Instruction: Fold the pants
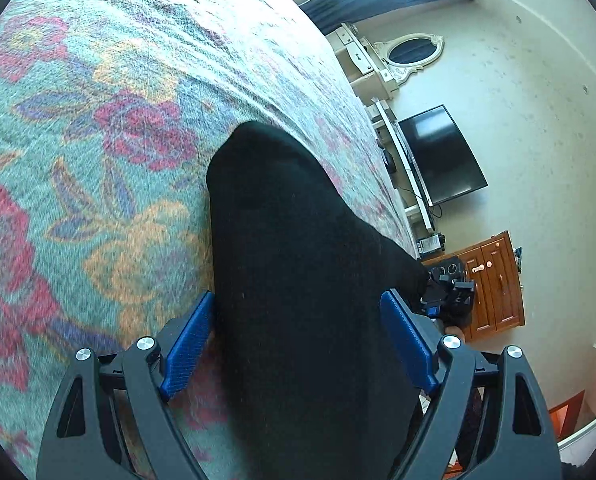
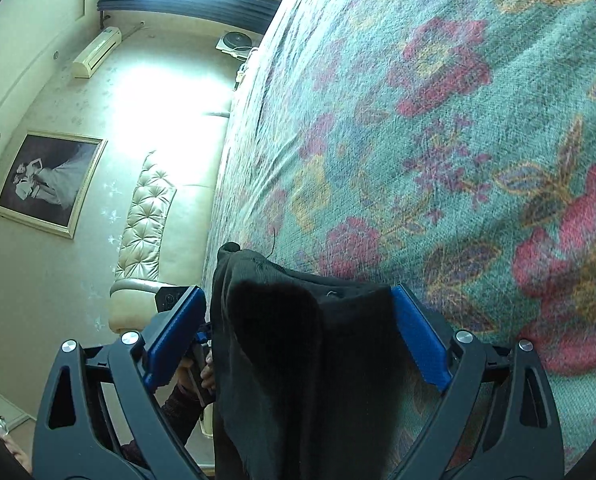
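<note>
I see my left gripper [image 1: 298, 344] with its blue pads [image 1: 188, 346] spread wide, tilted downward. My right gripper [image 2: 298, 340] is also spread wide, its pads [image 2: 417, 336] not pressing anything.

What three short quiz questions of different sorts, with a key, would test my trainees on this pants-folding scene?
1. True or false: the black pants lie on a floral bedspread.
2. Multiple choice: the left hand-held gripper has its jaws a) clamped flat together, b) wide apart with fabric between them, c) out of view.
3. Fill in: in the right wrist view, the right hand-held gripper has pads coloured ____.

Key: 1 true; 2 b; 3 blue.
</note>
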Demonstrator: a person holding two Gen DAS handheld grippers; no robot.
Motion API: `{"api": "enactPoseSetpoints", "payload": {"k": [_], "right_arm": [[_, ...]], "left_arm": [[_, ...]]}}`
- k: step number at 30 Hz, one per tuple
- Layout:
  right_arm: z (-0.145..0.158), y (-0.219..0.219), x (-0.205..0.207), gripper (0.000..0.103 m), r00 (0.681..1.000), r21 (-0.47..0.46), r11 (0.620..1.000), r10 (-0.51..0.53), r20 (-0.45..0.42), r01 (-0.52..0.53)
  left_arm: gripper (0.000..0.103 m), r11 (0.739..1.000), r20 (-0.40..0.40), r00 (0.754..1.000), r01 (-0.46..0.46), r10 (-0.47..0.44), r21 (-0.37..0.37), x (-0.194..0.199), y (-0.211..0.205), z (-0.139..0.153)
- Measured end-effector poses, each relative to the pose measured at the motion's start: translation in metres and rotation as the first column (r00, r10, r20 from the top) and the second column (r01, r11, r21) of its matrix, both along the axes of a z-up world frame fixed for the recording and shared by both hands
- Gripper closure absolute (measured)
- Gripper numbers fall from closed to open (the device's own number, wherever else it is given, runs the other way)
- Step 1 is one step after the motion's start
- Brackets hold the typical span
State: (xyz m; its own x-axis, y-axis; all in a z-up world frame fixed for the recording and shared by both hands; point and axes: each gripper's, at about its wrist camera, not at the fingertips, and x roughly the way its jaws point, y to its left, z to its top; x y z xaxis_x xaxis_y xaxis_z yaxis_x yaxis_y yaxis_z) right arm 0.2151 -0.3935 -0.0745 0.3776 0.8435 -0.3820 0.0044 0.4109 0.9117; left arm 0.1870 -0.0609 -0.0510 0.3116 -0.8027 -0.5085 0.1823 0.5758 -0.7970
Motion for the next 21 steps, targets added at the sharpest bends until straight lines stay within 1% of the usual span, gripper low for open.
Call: {"api": "enactPoseSetpoints", "payload": {"k": [5, 8, 9, 10, 11, 12, 13, 14, 15, 16, 17, 21], "right_arm": [[0.005, 0.009, 0.011, 0.009, 1.0, -0.011, 1.0, 0.009, -0.002, -0.009], [0.007, 0.014, 0.015, 0.01, 1.0, -0.034, 0.999, 0.028, 0.004, -0.028], [0.008, 0.017, 0.017, 0.012, 0.999, -0.051, 0.998, 0.039, 0.006, -0.039], [0.008, 0.02, 0.017, 0.021, 0.999, -0.082, 0.995, 0.049, 0.004, -0.048], [0.007, 0.023, 0.014, 0.027, 0.999, -0.119, 0.991, 0.054, -0.005, -0.054], [0.006, 0.024, 0.016, 0.034, 0.998, -0.14, 0.989, 0.054, -0.013, -0.055], [0.004, 0.024, 0.016, 0.043, 0.998, -0.147, 0.988, 0.052, -0.02, -0.054], [0.002, 0.023, 0.017, 0.047, 0.998, -0.148, 0.987, 0.052, -0.026, -0.055], [0.0, 0.022, 0.018, 0.055, 0.998, -0.15, 0.987, 0.054, -0.029, -0.057], [-0.003, 0.021, 0.018, 0.06, 0.998, -0.149, 0.987, 0.054, -0.031, -0.058], [-0.005, 0.021, 0.018, 0.062, 0.998, -0.144, 0.988, 0.049, -0.033, -0.054], [-0.011, 0.018, 0.016, 0.067, 0.999, -0.136, 0.99, 0.038, -0.031, -0.042]], "left_arm": [[0.021, 0.999, -0.024, 0.999, -0.037, 0.036, -0.031, 0.022, 0.004, -0.004], [0.021, 1.0, -0.011, 0.999, -0.03, 0.03, -0.006, 0.026, -0.002, -0.004], [0.021, 1.0, 0.003, 1.0, -0.029, 0.029, 0.008, 0.026, -0.004, -0.003], [0.021, 0.999, 0.016, 0.999, -0.028, 0.027, 0.027, 0.025, -0.007, -0.003], [0.023, 0.999, 0.026, 0.999, -0.026, 0.025, 0.047, 0.025, -0.01, -0.003], [0.028, 0.997, 0.037, 0.999, -0.027, 0.025, 0.076, 0.024, -0.013, -0.002], [0.042, 0.993, 0.043, 0.999, -0.023, 0.018, 0.118, 0.024, -0.016, -0.003], [0.049, 0.987, 0.044, 0.999, -0.019, 0.013, 0.158, 0.025, -0.019, -0.005], [0.051, 0.984, 0.052, 0.999, -0.021, 0.012, 0.176, 0.024, -0.021, -0.006], [0.055, 0.982, 0.06, 0.998, -0.022, 0.011, 0.186, 0.023, -0.021, -0.006], [0.059, 0.979, 0.066, 0.998, -0.023, 0.009, 0.203, 0.024, -0.019, -0.007], [0.061, 0.964, 0.089, 0.996, -0.034, 0.011, 0.263, 0.021, -0.026, -0.005]]}}
